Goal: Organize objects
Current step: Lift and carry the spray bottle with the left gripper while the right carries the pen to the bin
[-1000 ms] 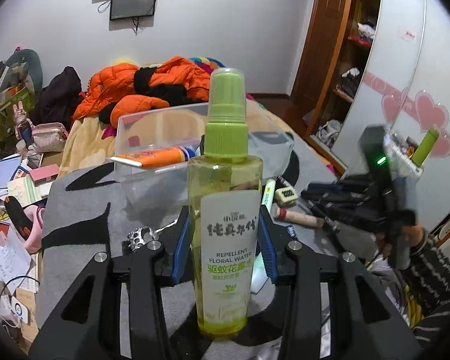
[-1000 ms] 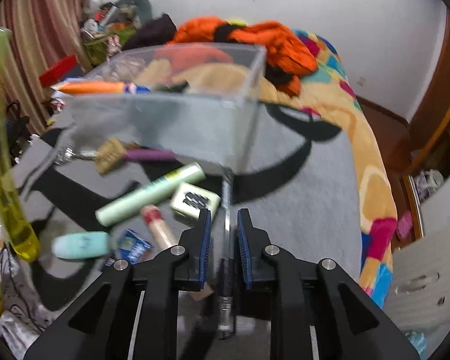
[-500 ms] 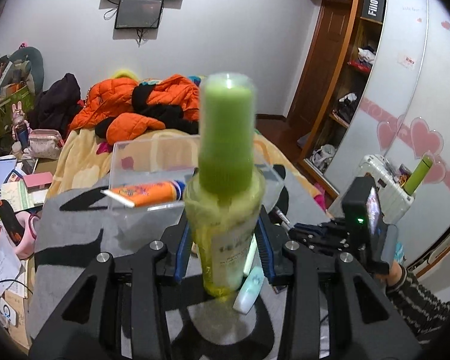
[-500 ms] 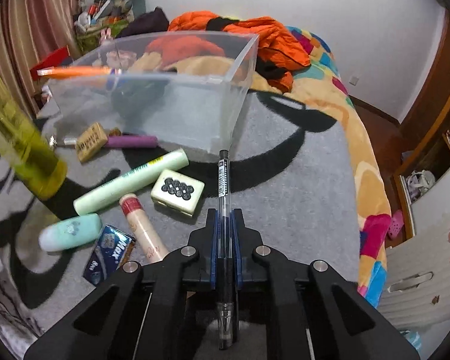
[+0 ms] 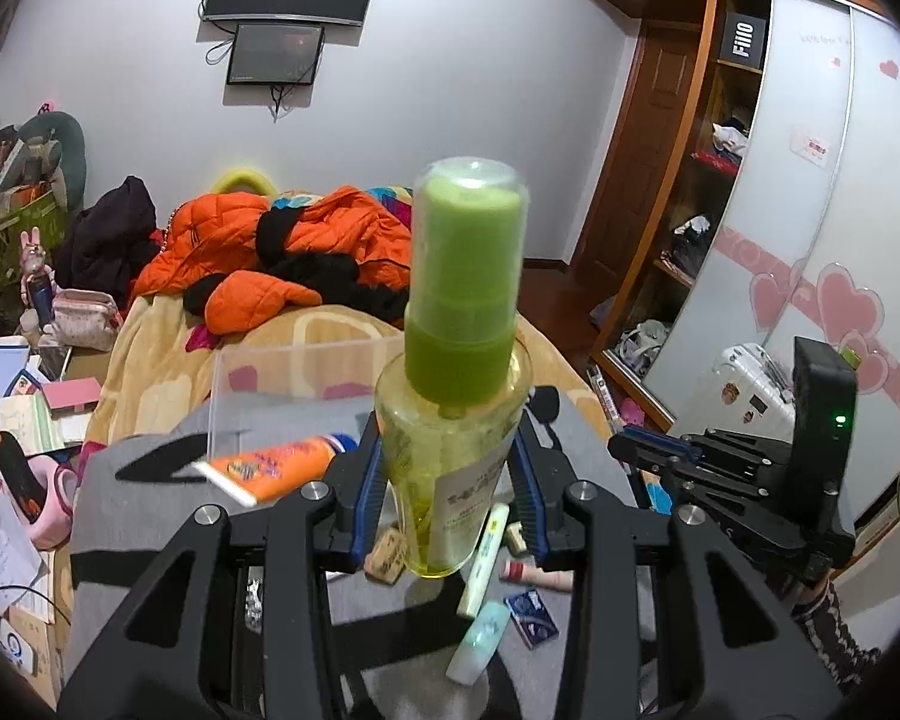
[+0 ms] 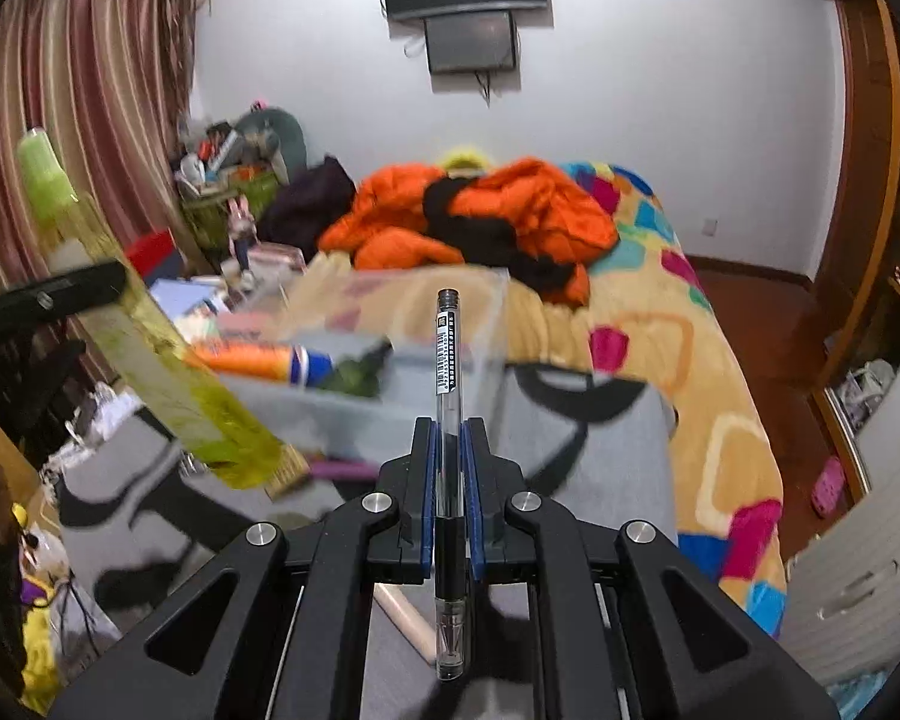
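Observation:
My left gripper [image 5: 450, 489] is shut on a yellow-green spray bottle [image 5: 459, 396] with a green cap, held tilted above the grey blanket. The bottle also shows in the right wrist view [image 6: 168, 354]. My right gripper [image 6: 449, 462] is shut on a clear pen [image 6: 449, 372] that points forward, lifted above the bed. A clear plastic box [image 5: 258, 396] stands ahead of both grippers, with an orange tube [image 5: 270, 468] lying across its rim. The box also shows in the right wrist view [image 6: 480, 324].
Small items lie on the blanket under the bottle: a pale green tube [image 5: 479, 639], a blue packet [image 5: 531, 627], a wooden stamp [image 5: 387, 552], a beige stick [image 6: 405, 621]. An orange jacket [image 5: 282, 240] lies at the bed's far end. A cluttered floor is at left, a wardrobe [image 5: 810, 240] at right.
Both grippers have risen. The left one lifted the spray bottle off the blanket and tilted it. The right one closed on the pen and raised it off the bed.

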{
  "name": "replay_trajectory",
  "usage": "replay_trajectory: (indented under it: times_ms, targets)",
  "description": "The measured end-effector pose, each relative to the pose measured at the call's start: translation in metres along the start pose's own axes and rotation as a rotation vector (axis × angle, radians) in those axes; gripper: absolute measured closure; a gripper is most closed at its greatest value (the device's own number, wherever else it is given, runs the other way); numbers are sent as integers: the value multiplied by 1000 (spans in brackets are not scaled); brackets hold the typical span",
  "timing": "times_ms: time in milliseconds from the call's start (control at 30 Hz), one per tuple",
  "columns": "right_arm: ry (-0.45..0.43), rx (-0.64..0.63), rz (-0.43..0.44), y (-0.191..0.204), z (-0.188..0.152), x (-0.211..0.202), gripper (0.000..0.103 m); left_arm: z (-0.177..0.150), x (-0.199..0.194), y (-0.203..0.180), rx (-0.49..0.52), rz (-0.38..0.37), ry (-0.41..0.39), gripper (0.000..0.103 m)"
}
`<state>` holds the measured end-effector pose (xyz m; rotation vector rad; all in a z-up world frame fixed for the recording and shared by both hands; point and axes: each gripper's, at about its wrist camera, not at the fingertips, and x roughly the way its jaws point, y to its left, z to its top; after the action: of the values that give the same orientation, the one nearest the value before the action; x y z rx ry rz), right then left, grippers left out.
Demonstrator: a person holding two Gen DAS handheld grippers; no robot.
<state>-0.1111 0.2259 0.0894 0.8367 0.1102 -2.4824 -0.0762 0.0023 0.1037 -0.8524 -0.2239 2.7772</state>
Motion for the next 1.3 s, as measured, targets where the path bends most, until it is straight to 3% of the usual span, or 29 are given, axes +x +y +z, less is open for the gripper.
replay_trajectory:
  times_ms: [367,667,833,1033,1300]
  targets:
    - [-67,-5,22,8,49,20,95,37,4,14,-51,47,-78,65]
    - [-85,-44,13,23,76,54,95,55,26,22,-61,67,-97,65]
    - [-66,-39,24,23,76,72,95,55,58,24,-86,59,-50,65]
    - [-5,-84,-10,26,67,93,95,43,92,35,-153,-33,27,65]
    - [64,-97,-71,24,59,122,95,27,119,54,-211,-47,117,66]
